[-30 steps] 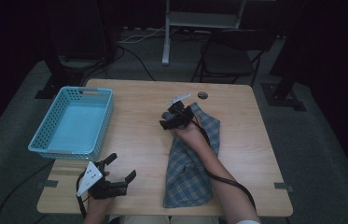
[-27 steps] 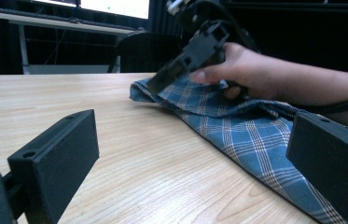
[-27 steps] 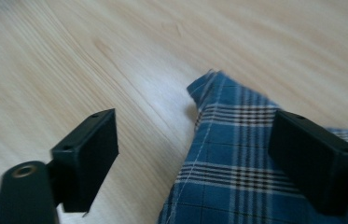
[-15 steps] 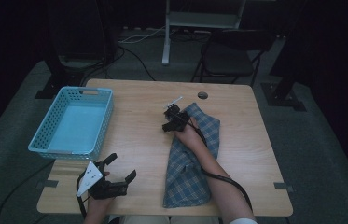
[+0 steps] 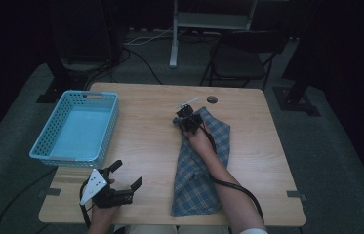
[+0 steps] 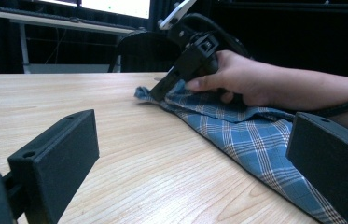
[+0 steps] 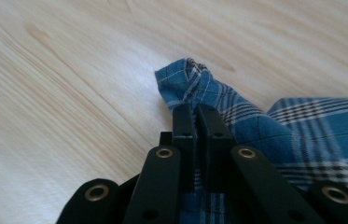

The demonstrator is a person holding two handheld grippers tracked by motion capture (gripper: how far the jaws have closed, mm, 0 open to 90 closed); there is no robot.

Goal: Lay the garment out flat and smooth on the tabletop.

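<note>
The right gripper (image 5: 185, 118) has just been closing; its fingers now pinch the far corner of the blue plaid cotton cloth (image 5: 203, 165) lying on the wooden table (image 5: 145, 141), likely for folding. The left gripper (image 5: 126, 176) waits, fingers wide, holding nothing.

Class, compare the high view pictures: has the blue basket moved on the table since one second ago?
No. The blue basket sits at the same spot by the table's left edge, beside the far left corner, as before.

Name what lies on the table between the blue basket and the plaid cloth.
Nothing: in the high view, bare wooden table separates the blue basket from the plaid cloth. The left gripper sits nearer the front edge, off that stretch.
</note>
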